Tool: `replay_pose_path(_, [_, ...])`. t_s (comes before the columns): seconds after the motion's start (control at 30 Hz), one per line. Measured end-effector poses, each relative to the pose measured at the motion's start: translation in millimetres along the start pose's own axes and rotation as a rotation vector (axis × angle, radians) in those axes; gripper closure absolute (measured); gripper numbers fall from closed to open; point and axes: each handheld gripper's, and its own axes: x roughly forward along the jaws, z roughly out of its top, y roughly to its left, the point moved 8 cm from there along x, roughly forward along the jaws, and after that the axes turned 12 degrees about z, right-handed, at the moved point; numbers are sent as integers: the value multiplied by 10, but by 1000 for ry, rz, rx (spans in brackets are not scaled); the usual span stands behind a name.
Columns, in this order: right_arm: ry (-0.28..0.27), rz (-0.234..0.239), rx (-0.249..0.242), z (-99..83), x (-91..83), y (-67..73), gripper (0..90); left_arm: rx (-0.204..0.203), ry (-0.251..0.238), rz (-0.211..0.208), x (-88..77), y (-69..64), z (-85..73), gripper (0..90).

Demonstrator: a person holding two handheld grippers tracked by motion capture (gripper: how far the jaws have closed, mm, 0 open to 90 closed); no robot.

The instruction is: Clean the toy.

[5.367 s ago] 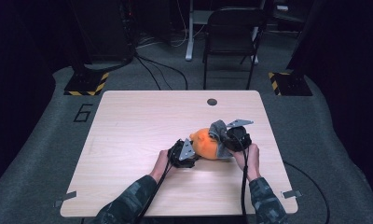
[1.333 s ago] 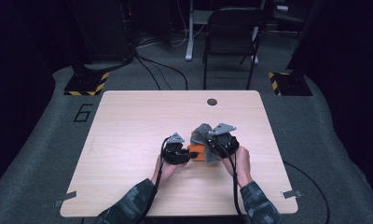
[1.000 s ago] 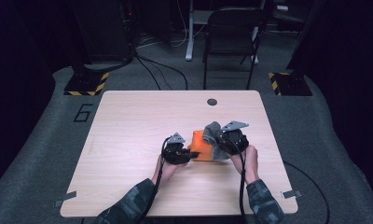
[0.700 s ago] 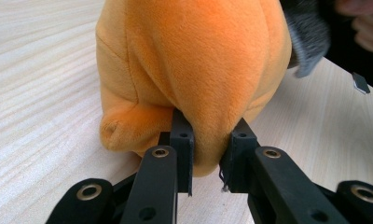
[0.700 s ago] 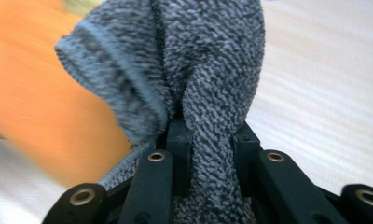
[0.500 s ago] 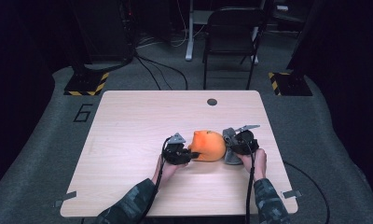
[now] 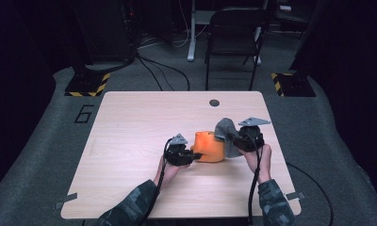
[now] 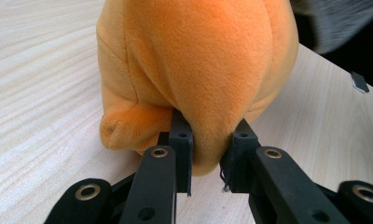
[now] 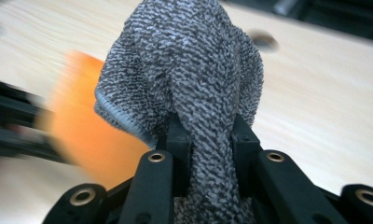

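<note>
An orange plush toy (image 7: 208,146) sits on the wooden table (image 7: 130,127), right of centre. My left gripper (image 7: 192,156) is at its left side, shut on a fold of the orange plush (image 8: 208,79). A grey knitted cloth (image 7: 225,133) hangs just right of the plush, bunched and lifted, and my right gripper (image 7: 237,140) is shut on it. In the right gripper view the grey cloth (image 9: 198,74) stands up between the pads, with the plush (image 9: 89,130) blurred behind it at the left.
A round grommet hole (image 7: 214,102) lies near the table's far edge. Beyond the table stand a black chair (image 7: 233,42) and floor cables (image 7: 163,70). A small grey tab (image 8: 359,81) lies on the table to the plush's right in the left gripper view.
The grey cloth covered the plush a second ago. My right gripper has drawn it off to the right, baring the orange plush, then come back a little. The left gripper has stayed put.
</note>
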Motion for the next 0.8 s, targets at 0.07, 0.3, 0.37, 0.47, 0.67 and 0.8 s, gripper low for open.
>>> replay_pose_path(0.07, [-18, 37, -43, 96, 17, 232, 747, 12, 0, 3, 1, 5, 0, 766])
replay_pose_path(0.3, [57, 34, -160, -12, 385, 555, 747, 3, 4, 1, 8, 16, -12, 765])
replay_pose_path(0.37, [63, 11, -176, -37, 400, 496, 748, 2, 6, -1, 9, 2, -11, 765])
replay_pose_path(0.47, [65, -14, -155, -51, 356, 402, 748, 16, 7, 1, 10, 10, -9, 764])
replay_pose_path(0.67, [78, -37, -97, -136, 321, 171, 748, 7, 9, -5, 11, -2, -10, 763])
replay_pose_path(0.8, [90, -56, -46, -216, 319, 17, 749, 6, 7, -2, 15, -1, -11, 763])
